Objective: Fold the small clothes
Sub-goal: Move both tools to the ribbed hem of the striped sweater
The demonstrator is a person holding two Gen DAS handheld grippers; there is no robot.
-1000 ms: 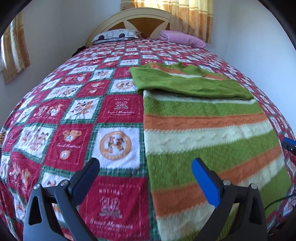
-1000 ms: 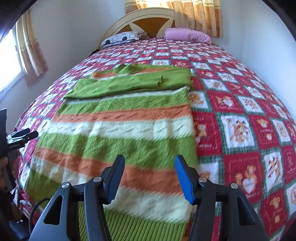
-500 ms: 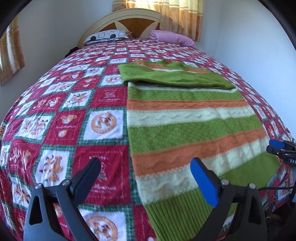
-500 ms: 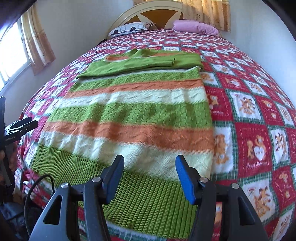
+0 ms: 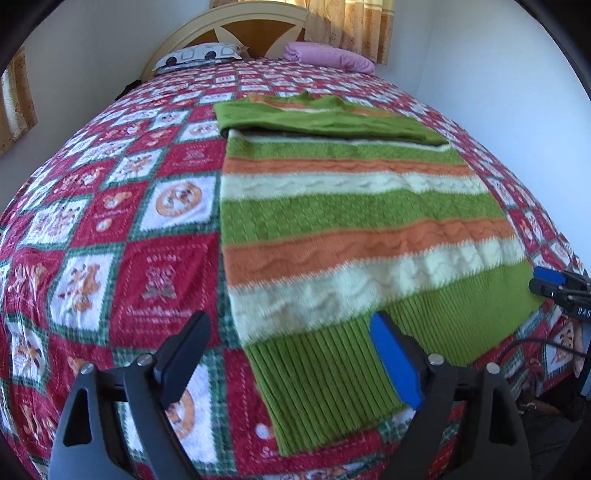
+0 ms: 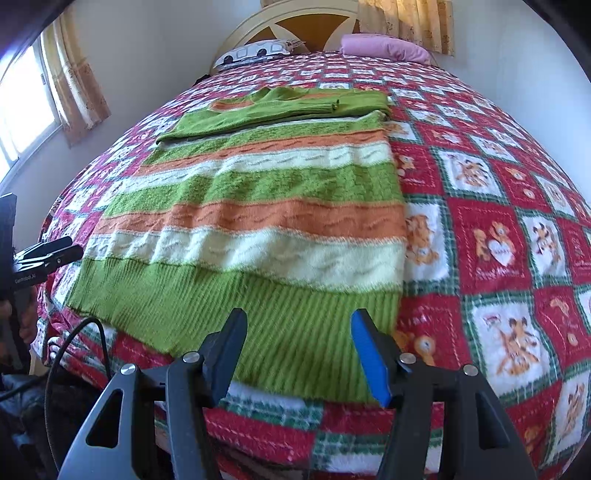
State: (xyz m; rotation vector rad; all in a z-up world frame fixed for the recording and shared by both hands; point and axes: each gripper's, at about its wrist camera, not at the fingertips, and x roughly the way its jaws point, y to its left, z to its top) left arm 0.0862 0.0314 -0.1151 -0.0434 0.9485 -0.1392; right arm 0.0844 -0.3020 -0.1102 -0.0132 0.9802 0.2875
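A green, orange and cream striped knitted sweater [image 5: 354, 221] [image 6: 266, 221] lies flat on the bed, its sleeves folded across the top and its ribbed green hem [image 5: 332, 376] [image 6: 236, 317] nearest me. My left gripper [image 5: 288, 354] hovers over the hem's left corner; its jaws are closing, the pads clear of the cloth. My right gripper [image 6: 295, 350] hangs over the hem's right corner, jaws apart, nothing pinched. Each gripper shows at the edge of the other's view: the right gripper [image 5: 557, 284], the left gripper [image 6: 40, 258].
The bed carries a red, white and green patchwork quilt [image 5: 110, 229] [image 6: 498, 221]. A patterned pillow [image 5: 199, 55] and a pink pillow [image 5: 328, 59] lie by the headboard [image 6: 306, 22]. White walls close in on both sides. A black cable [image 6: 66, 350] hangs off the bed's near edge.
Both grippers drew back along the sweater from its middle toward the hem, which now lies under them. The left jaws have narrowed a little.
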